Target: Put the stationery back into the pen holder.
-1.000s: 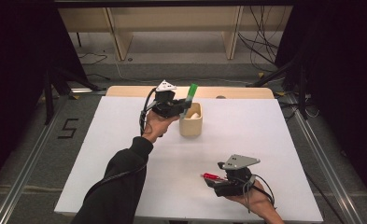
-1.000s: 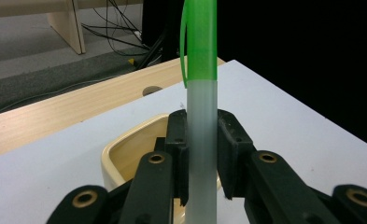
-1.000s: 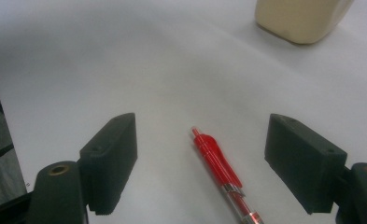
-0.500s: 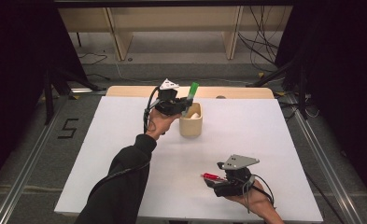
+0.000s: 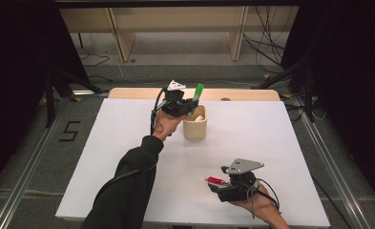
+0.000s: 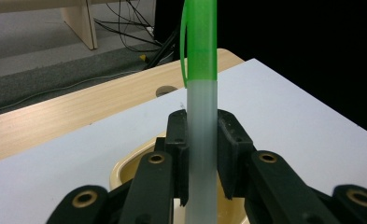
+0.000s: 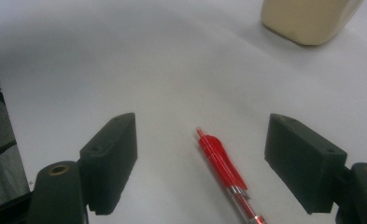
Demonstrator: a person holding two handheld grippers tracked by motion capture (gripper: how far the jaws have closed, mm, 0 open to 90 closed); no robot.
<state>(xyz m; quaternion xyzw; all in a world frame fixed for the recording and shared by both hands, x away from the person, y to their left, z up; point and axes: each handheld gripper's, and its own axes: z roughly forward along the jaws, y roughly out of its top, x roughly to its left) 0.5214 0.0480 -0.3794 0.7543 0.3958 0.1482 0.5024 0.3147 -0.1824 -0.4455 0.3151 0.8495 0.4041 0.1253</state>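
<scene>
Lying flat on matte white table [image 5: 280, 143] between wide-spread jaws of right gripper [image 7: 209, 161]: glossy red pen [image 7: 223, 170]. Farther off, toward 11 o'clock, left gripper [image 6: 202, 156] pinching upright frosted, green-capped marker [image 6: 201, 93] above rounded beige cup [image 5: 195, 128].

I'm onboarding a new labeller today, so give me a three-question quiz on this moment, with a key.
1. True or false: the left hand-held gripper is shut on the green-capped pen.
2. Which lies on the white table between the open jaws of the right hand-held gripper? A) a red pen B) a marker C) a spoon
3. Fill in: the green-capped pen is held over the beige ____.

Key
1. True; the jaws clamp its clear barrel.
2. A, the red pen, untouched by either jaw.
3. cup.
</scene>
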